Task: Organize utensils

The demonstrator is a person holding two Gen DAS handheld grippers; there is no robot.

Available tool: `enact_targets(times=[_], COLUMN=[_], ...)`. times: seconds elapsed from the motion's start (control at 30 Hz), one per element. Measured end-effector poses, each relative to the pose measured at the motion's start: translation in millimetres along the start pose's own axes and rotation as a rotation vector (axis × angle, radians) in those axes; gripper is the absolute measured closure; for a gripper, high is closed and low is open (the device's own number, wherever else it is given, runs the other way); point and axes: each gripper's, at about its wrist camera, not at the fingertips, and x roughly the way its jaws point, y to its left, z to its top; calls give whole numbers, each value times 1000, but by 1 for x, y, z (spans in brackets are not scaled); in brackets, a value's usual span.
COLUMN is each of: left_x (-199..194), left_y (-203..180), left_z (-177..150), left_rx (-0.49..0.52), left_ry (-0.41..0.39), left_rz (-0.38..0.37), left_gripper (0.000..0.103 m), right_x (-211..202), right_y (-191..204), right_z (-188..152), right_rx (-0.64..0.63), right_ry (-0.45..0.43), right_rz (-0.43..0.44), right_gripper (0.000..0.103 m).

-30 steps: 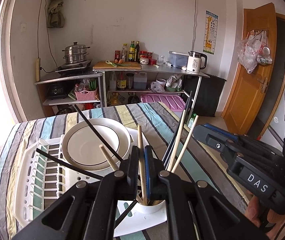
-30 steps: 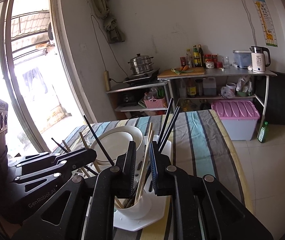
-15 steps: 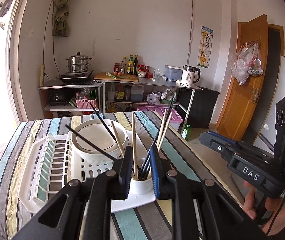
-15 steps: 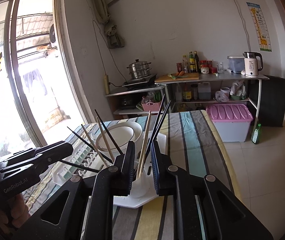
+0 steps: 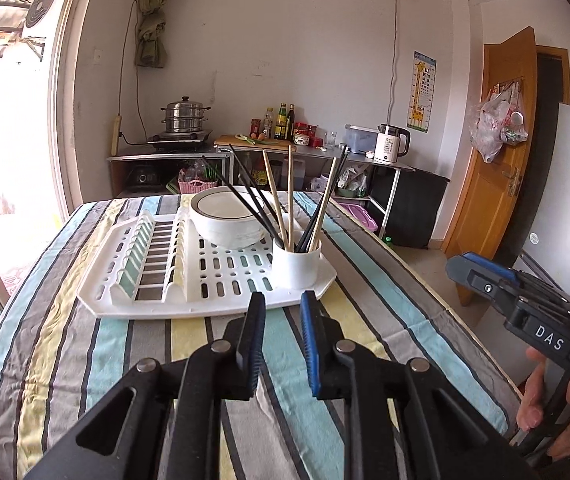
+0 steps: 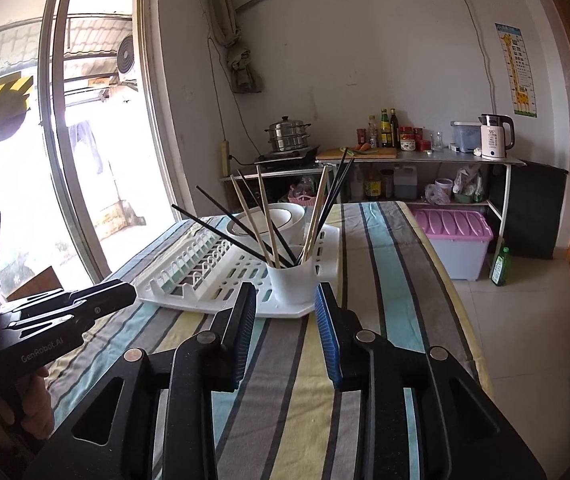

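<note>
A white cup (image 5: 297, 266) stands on the near right corner of a white drying rack (image 5: 157, 280) and holds several wooden and black chopsticks (image 5: 289, 196). The cup (image 6: 291, 282) and chopsticks (image 6: 269, 220) also show in the right wrist view. My left gripper (image 5: 282, 304) is open and empty, above the striped cloth just short of the rack. My right gripper (image 6: 285, 292) is open and empty, in front of the cup. Each gripper shows at the edge of the other's view.
A white bowl (image 5: 227, 220) sits on the rack behind the cup. The table has a striped cloth (image 5: 85, 360). A shelf with a steamer pot (image 5: 183, 118), bottles and a kettle (image 5: 391, 148) stands at the back wall. A pink-lidded bin (image 6: 453, 240) is on the floor to the right.
Both grippers have drawn back from the cup and risen away from the chopsticks. Their jaws have opened wider. The chopsticks stay in the cup.
</note>
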Motion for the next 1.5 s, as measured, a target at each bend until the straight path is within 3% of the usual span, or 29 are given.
enact_targets(times=[0.23,0.53,0.8,1.5], left_x=[-32,-57,-67,-64], left_y=[-1,7,18,6], left_z=[-33,-66,-84,-90], left_rx=[6,-23,-47,-20], left_ry=[-18,-6,-21,-16], left_rz=[39,63,97,111], left_gripper=[73,73,73,73], right_x=[-24,-53,-64,-62], right_y=[17,29,32,36], right_z=[-34,-65,-71,-76], right_rx=[-32,-42,-64,-74], right_ry=[25,34,14,17], right_rz=[-27,-56,-97,-85], right_gripper=[71,71,71,71])
